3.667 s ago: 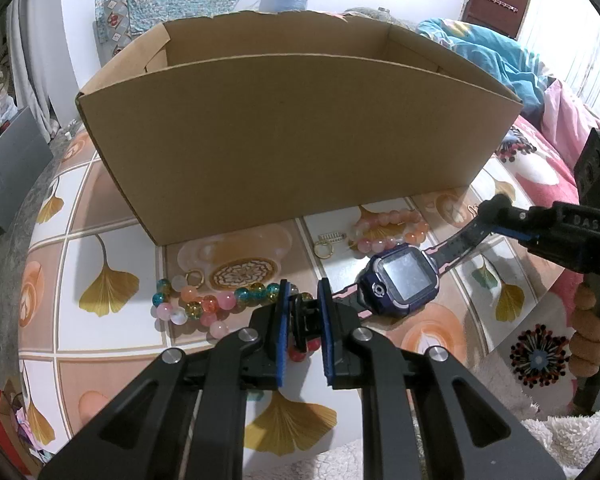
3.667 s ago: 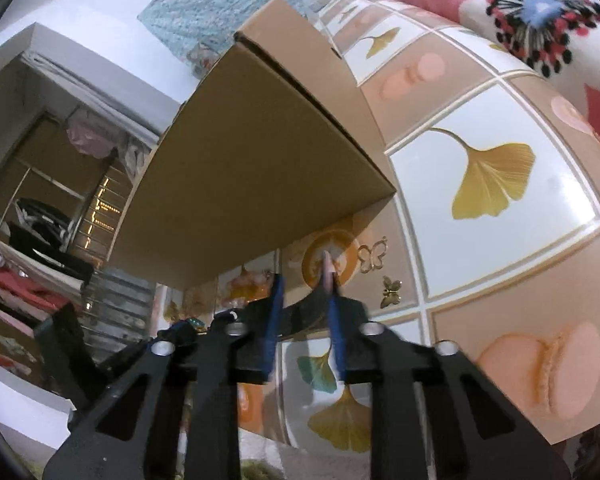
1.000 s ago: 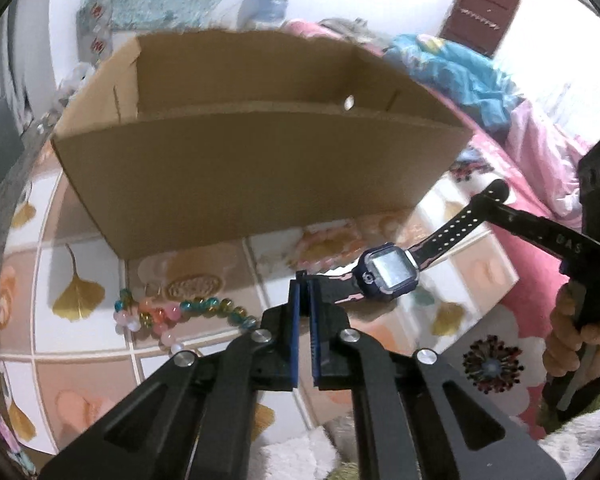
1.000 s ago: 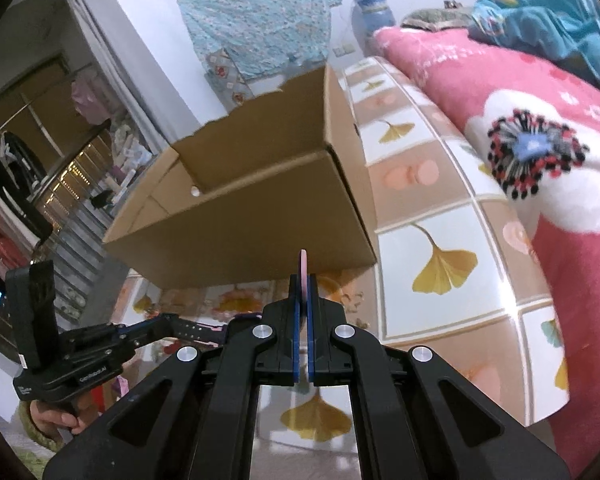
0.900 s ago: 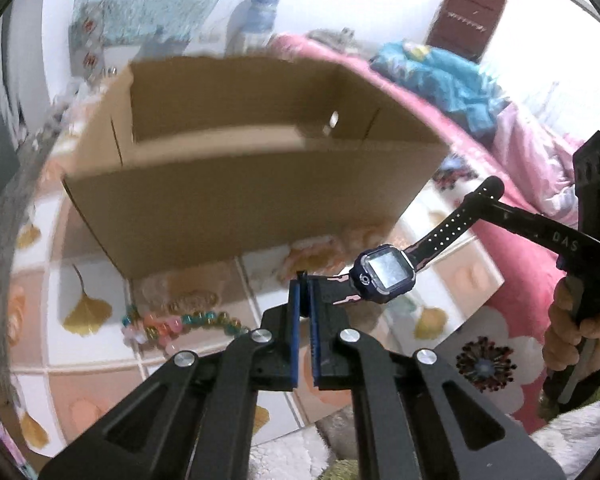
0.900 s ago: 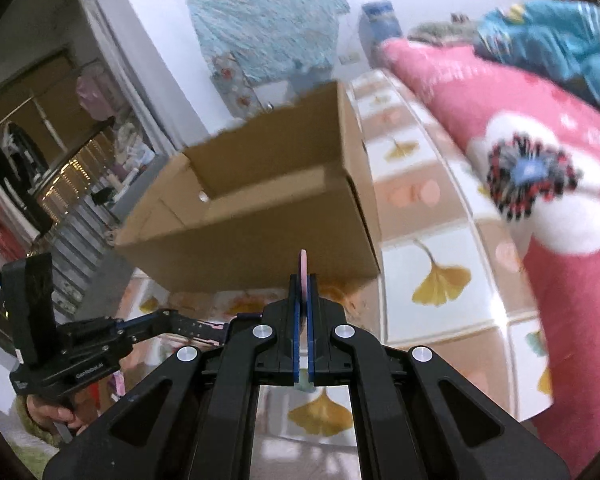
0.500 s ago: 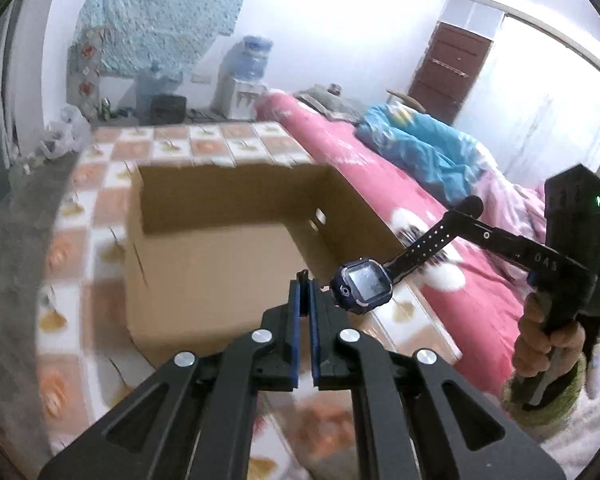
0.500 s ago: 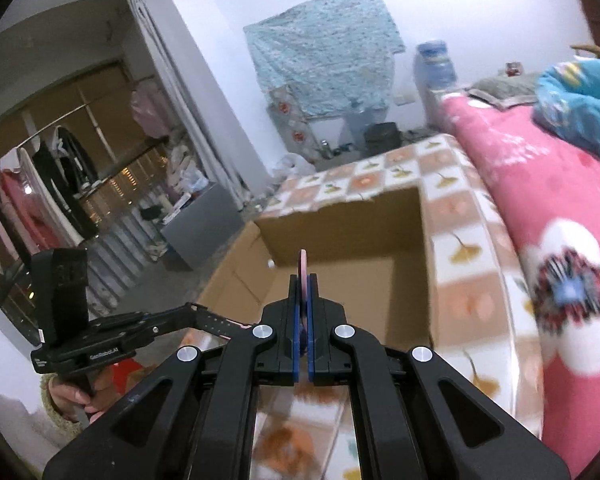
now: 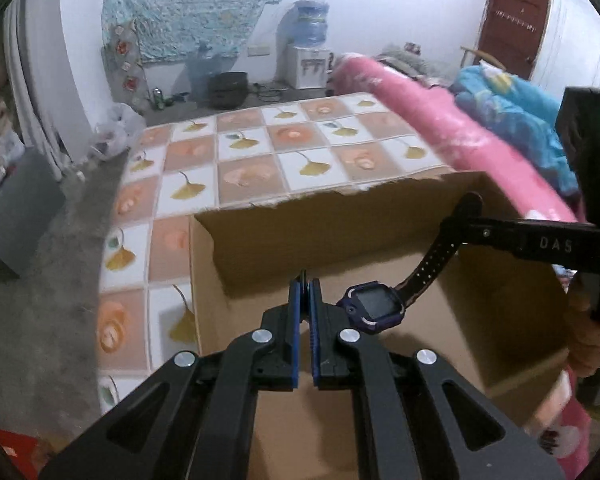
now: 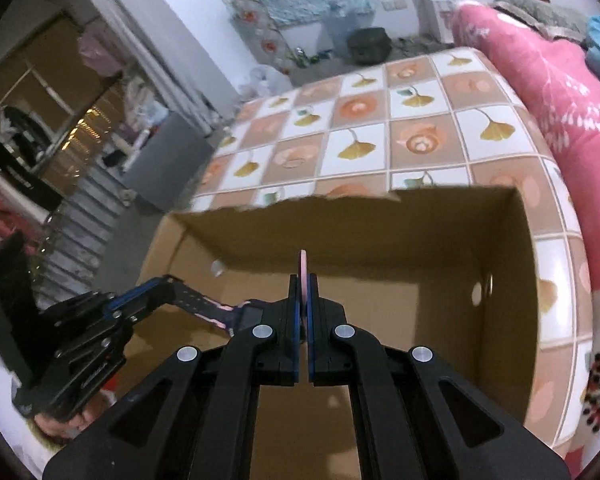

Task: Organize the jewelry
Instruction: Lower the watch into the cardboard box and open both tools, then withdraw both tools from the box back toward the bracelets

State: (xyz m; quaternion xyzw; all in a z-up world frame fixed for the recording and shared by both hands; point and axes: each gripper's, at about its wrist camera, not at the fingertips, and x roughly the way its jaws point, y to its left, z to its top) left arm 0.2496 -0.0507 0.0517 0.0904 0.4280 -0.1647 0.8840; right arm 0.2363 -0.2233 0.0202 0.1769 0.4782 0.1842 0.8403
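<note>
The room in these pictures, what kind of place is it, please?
Most likely a bedroom in a home. A pink floral blanket lies by a mat with ginkgo leaves, a water dispenser stands at the wall, and clothes hang in an open wardrobe.

In view are 1 cardboard box (image 9: 340, 232), 1 purple watch (image 9: 374, 306), 2 grippers, 1 water dispenser (image 9: 306, 56) and 1 pink blanket (image 10: 540, 80).

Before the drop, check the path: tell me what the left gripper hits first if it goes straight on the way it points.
Likely the floor of the open box. The left gripper, shut on one watch strap, points down into it with nothing else ahead; depth is unclear.
</note>
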